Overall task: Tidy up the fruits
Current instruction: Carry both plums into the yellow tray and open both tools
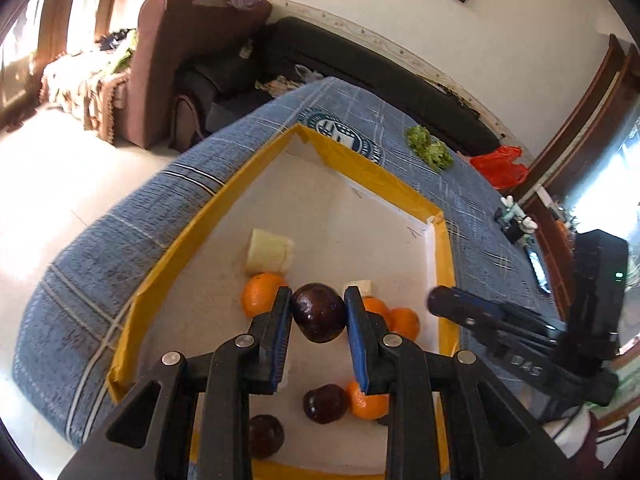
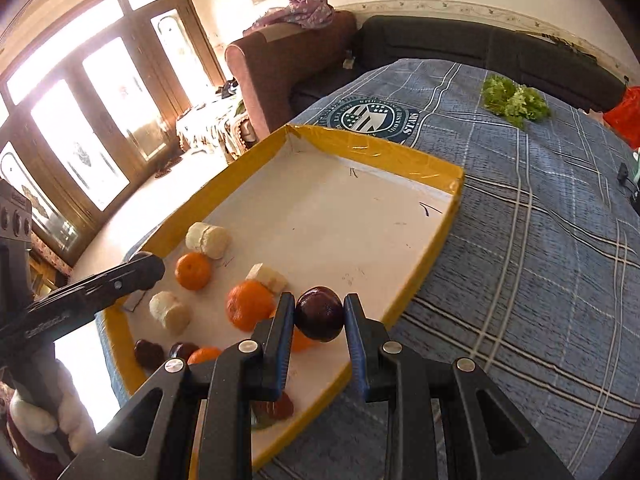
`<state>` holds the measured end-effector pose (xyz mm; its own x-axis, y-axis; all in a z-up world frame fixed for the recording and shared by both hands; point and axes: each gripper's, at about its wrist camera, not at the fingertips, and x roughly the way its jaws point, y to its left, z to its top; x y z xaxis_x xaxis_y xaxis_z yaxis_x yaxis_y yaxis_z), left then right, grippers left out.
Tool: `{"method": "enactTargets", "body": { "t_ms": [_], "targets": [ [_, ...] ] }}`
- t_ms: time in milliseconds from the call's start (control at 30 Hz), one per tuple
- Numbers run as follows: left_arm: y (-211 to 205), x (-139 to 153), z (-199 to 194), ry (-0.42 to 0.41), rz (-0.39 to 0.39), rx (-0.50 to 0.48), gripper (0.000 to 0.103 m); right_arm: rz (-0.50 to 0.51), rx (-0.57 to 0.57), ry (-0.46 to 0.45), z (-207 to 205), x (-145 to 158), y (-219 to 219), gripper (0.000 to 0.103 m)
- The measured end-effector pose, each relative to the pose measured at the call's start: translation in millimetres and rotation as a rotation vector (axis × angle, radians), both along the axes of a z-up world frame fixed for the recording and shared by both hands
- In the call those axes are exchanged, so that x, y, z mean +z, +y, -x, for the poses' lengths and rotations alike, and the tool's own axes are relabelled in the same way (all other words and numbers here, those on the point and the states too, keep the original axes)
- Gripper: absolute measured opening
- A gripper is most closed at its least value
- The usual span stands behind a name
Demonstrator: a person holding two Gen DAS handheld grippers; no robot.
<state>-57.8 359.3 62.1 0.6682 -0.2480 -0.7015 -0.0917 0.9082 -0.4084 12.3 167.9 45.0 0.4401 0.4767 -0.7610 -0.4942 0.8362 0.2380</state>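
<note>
A shallow white tray with a yellow rim (image 1: 188, 236) (image 2: 420, 168) lies on a blue plaid cloth. My left gripper (image 1: 318, 304) is shut on a dark plum (image 1: 318, 312), held above the tray. My right gripper (image 2: 319, 312) is shut on another dark plum (image 2: 320, 314) over the tray's near right side. In the tray lie oranges (image 1: 260, 292) (image 2: 193, 271) (image 2: 248, 304), banana pieces (image 1: 270, 251) (image 2: 208, 240) (image 2: 170, 312) and more plums (image 1: 324, 403) (image 1: 265, 436) (image 2: 149, 354). The right gripper's body shows in the left wrist view (image 1: 512, 328).
A bunch of green leaves (image 2: 514, 102) (image 1: 430, 146) lies on the cloth beyond the tray. A red plastic bag (image 1: 500, 164) is at the far edge. A brown armchair (image 2: 288, 60) and a dark sofa (image 2: 500, 52) stand behind the table.
</note>
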Motion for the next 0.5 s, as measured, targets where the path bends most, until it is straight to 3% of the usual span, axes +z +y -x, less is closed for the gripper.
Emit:
{"method": "enactTargets", "body": {
  "t_ms": [167, 333, 400, 500],
  "targets": [
    [-5, -5, -20, 0.023, 0.030, -0.034, 0.025, 0.042, -0.018, 0.029, -22, -16, 15, 0.028],
    [-14, -6, -29, 0.031, 0.007, -0.034, 0.029, 0.057, -0.007, 0.034, -31, -22, 23, 0.029],
    [-18, -5, -30, 0.029, -0.029, -0.022, 0.043, 0.059, 0.005, 0.032, -31, -24, 26, 0.029],
    [-20, 0, -28, 0.010, -0.078, 0.010, 0.055, 0.066, 0.009, 0.015, -30, -25, 28, 0.029]
  ]
}}
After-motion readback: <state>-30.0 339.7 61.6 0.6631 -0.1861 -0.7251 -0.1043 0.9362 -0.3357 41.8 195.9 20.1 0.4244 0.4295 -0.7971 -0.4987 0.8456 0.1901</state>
